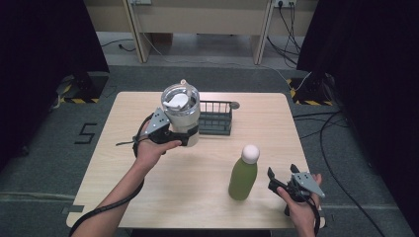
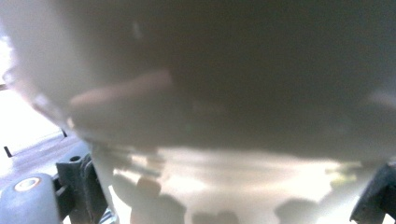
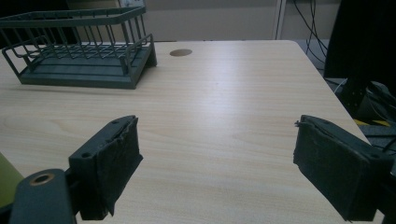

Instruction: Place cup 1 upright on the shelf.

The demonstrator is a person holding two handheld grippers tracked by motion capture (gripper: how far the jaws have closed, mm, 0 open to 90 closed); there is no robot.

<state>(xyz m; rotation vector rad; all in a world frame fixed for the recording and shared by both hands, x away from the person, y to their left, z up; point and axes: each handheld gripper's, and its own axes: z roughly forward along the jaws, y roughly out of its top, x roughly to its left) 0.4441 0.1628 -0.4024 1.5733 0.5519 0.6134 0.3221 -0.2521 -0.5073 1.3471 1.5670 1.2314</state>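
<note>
A cream tumbler (image 1: 182, 116) with a clear lid stays upright in my left gripper (image 1: 187, 137), which is shut on its lower body; it appears raised above the wooden table (image 1: 148, 187), in front of the wire rack. In the left gripper view the tumbler (image 2: 233, 93) looms close and blurred, with one of the black fingers (image 2: 81, 186) at its side. A green bottle (image 1: 243, 175) with a white cap stands near the front right. Just right of it, my right gripper (image 1: 282, 173) rests open; its view shows bare wood between the pads (image 3: 116, 163).
A dark green wire rack (image 1: 215, 117) (image 3: 84, 51) sits at the back middle of the table, a round cable hole (image 3: 180, 52) beside it. Black curtains flank the table, and cables lie on the floor to the right.
</note>
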